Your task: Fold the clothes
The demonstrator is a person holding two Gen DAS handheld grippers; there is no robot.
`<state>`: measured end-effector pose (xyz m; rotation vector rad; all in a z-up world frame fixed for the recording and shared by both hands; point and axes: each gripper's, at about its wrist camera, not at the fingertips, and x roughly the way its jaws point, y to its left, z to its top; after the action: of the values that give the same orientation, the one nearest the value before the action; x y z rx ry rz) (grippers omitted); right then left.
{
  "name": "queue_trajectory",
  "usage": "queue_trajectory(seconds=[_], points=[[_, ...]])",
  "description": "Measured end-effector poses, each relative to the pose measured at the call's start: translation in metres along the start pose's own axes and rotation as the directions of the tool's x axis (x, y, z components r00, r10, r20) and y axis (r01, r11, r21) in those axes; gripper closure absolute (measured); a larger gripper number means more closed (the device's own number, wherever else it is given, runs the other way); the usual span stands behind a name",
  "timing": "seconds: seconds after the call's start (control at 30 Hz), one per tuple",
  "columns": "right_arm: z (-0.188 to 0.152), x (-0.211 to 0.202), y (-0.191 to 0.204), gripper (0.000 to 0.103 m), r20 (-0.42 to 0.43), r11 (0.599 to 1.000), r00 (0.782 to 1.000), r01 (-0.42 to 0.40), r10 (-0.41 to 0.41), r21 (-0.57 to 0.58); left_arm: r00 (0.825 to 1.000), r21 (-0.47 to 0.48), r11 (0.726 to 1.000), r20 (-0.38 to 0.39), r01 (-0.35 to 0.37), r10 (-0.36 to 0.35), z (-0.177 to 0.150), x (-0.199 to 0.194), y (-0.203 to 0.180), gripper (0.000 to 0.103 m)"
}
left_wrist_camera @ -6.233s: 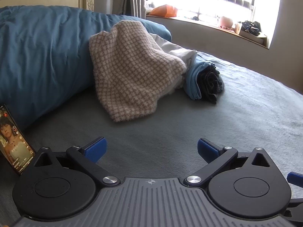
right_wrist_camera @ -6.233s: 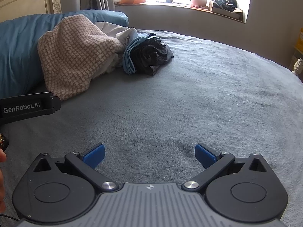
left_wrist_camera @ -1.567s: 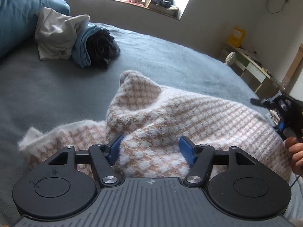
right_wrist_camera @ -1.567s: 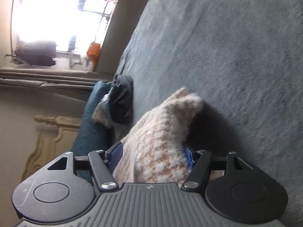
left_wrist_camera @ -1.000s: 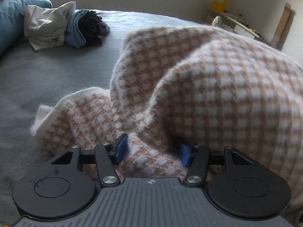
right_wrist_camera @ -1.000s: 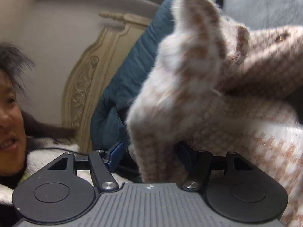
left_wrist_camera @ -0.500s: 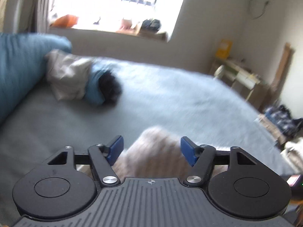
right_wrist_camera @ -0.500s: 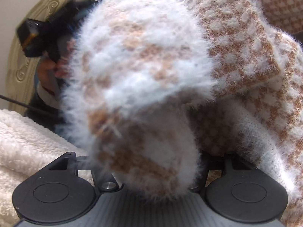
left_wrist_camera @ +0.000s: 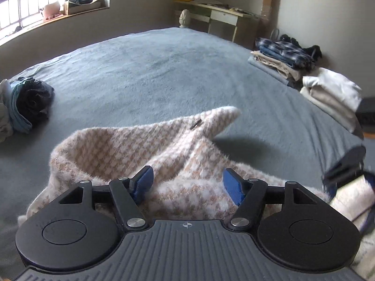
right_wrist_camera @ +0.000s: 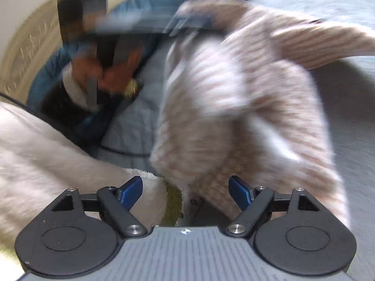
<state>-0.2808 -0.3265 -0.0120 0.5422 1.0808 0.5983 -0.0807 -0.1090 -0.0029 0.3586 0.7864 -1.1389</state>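
A fluffy beige-and-white houndstooth sweater [left_wrist_camera: 164,145] lies crumpled on the grey bed [left_wrist_camera: 164,70], one corner raised to a point. My left gripper [left_wrist_camera: 187,182] is open just above its near edge, with fabric between the blue fingertips but not clamped. In the right wrist view the sweater [right_wrist_camera: 246,107] is motion-blurred, in front of my right gripper [right_wrist_camera: 186,193], which is open and holds nothing. The right gripper also shows blurred at the right edge of the left wrist view [left_wrist_camera: 346,166].
A heap of unfolded clothes [left_wrist_camera: 25,103] lies at the left. Folded stacks [left_wrist_camera: 281,58] and white folded items [left_wrist_camera: 332,96] sit at the bed's right edge. A desk [left_wrist_camera: 222,21] stands behind. The person's hand [right_wrist_camera: 105,75] and blue duvet [right_wrist_camera: 77,53] show in the right wrist view.
Both grippers have let go of the sweater and opened wider. The sweater has dropped onto the bed in front of me. The right wrist view is still swinging.
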Motion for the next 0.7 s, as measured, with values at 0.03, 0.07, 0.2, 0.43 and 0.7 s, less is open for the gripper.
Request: queue_trajectory(seconds=[0.03,0.07,0.2,0.43,0.7], points=[[0.0,-0.017,-0.007,0.017,0.045,0.999,0.999,-0.014,0.012,0.037,1.0,0.002,1.0,-0.006,0.008,-0.008,-0.006,-0.008,0.002,0.036],[0.003,-0.032,-0.019,0.015,0.099,0.996,0.995,-0.028,0.02,0.085,1.0,-0.002,1.0,-0.02,0.013,-0.013,-0.012,-0.015,0.003,0.036],[0.013,-0.074,-0.067,0.014,0.283,0.955,0.959,-0.099,0.017,0.278,0.996,-0.004,1.0,-0.085,-0.015,0.015,-0.037,-0.034,0.008,0.035],[0.057,-0.031,-0.077,0.014,0.269,0.954,0.962,-0.12,0.044,0.275,0.945,0.067,0.982,-0.268,-0.175,0.187,-0.077,-0.025,0.019,0.035],[0.076,0.001,-0.055,0.014,0.159,0.986,0.985,0.046,-0.072,0.161,0.939,-0.105,0.968,-0.287,-0.228,0.19,-0.086,-0.033,0.052,0.035]])
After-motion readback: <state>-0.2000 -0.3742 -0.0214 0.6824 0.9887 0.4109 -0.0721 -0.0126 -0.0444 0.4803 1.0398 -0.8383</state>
